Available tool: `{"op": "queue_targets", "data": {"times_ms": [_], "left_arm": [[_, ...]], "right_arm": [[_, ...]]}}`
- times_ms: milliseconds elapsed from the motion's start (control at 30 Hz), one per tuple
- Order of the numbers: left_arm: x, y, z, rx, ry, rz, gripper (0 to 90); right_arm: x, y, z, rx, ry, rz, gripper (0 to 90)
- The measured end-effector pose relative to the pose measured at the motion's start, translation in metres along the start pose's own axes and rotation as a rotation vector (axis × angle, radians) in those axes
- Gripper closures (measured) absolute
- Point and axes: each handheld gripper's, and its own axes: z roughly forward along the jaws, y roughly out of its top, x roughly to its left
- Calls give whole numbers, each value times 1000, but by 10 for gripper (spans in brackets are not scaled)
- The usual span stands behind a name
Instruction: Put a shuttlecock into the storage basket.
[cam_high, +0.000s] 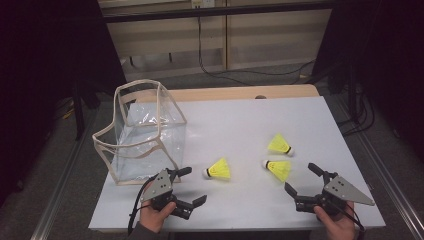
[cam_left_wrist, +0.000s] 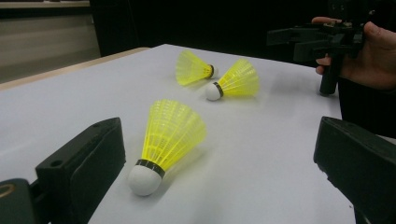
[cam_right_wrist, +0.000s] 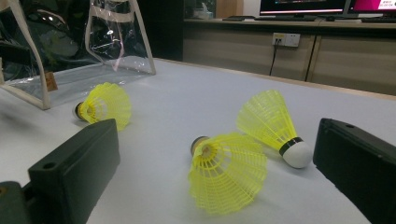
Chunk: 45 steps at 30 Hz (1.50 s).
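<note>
Approach step, likely: left gripper (cam_high: 189, 186) wide open, empty, facing the near shuttlecock (cam_high: 218, 169). Right gripper (cam_high: 302, 179) open, empty too. Next: close fingers around its skirt, carry to clear bag (cam_high: 140, 131)

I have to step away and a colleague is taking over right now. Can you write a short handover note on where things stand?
Left claw: open, holding nothing, aimed at the nearest shuttlecock, which lies on its side just right of the clear bag.
Right claw: open, holding nothing, just short of the other two shuttlecocks, which lie close together on the white table.
Done: nothing visibly; the bag stands open at the table's left, apparently with no shuttlecock inside.
Left: probably pick up all three shuttlecocks and drop them into the bag, nearest first.
</note>
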Motion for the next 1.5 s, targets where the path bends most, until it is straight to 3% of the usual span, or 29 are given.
{"op": "queue_targets", "data": {"times_ms": [300, 1233, 1500], "left_arm": [[-2, 1, 7, 24, -5, -5, 20], [-3, 1, 29, 167, 56, -5, 21], [-6, 4, 36, 174, 57, -11, 22]], "right_arm": [[0, 0, 0, -2, -1, 0, 5], [1, 1, -1, -3, 1, -8, 5], [1, 1, -1, -1, 0, -13, 5]]}}
